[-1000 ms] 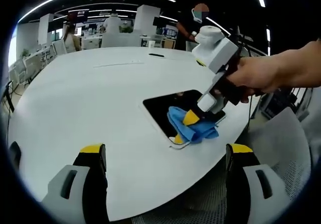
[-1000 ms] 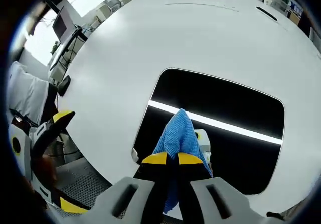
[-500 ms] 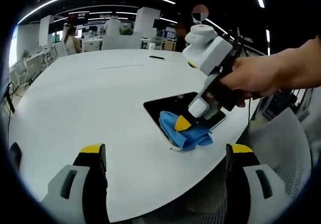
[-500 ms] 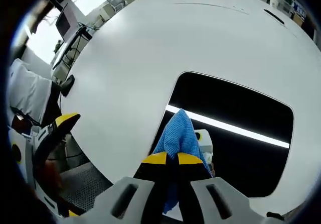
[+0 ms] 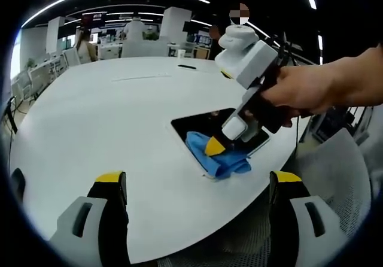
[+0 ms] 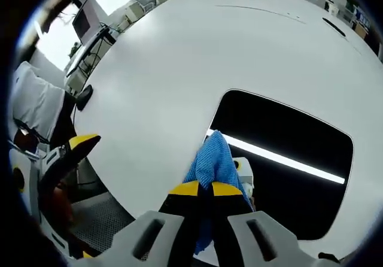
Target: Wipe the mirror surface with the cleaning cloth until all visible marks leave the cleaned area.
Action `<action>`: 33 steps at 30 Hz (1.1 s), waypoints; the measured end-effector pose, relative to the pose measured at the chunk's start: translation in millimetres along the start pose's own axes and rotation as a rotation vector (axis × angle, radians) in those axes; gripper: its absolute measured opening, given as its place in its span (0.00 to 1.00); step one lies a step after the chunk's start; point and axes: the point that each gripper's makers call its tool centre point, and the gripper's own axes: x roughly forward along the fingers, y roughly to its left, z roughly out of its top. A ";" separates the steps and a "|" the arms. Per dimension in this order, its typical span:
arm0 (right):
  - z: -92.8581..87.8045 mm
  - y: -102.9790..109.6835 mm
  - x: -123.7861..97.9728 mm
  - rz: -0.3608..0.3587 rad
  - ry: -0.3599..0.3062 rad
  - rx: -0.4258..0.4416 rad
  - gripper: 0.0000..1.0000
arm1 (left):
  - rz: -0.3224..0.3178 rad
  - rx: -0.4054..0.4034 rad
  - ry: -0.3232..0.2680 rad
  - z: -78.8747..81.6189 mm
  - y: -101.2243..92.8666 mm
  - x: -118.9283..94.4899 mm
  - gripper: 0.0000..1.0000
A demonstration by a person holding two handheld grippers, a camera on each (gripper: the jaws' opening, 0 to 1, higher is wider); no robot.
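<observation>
- Wiping is the step in hand: the right gripper (image 6: 200, 189) has its jaws pinched tight on the blue cloth (image 6: 214, 162), pressing it down on the mirror (image 6: 287, 177).
- In the left gripper view, that same right gripper (image 5: 216, 144) comes in from the right in a person's hand (image 5: 299, 93), its yellow tips buried in the cloth (image 5: 224, 159).
- The mirror (image 5: 200, 123) lies flat on the white table (image 5: 108, 117), close to the table's near edge, and the cloth sits at the mirror's near corner, spilling a little over its rim.
- The mirror reads dark, with one bright ceiling-light streak across it; I can't make out any marks on the glass from here.
- The left gripper (image 5: 197, 186) hangs back off the table's edge with its jaws spread wide and nothing between them.
- Most of the glass beyond the cloth looks unswept, so I'd judge the wipe far from finished.
- The next move calls for dragging the cloth flat across the dark surface toward the far corner, with steady downward pressure.
- The risk is that the mirror slides off the nearby table edge; the idle left gripper could brace it.
</observation>
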 end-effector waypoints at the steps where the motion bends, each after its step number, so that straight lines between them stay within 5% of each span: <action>1: 0.1 -0.1 0.2 0.000 0.001 -0.001 0.00 | 0.001 0.000 0.000 -0.1 0.2 -0.1 0.99; 14: 2.9 -0.8 1.5 0.005 0.004 -0.013 0.00 | 0.003 -0.001 0.004 -2.2 2.6 0.9 0.99; 33: 30.4 -10.4 9.7 -0.002 0.016 -0.063 0.00 | 0.001 -0.012 0.017 -5.1 2.0 0.9 0.99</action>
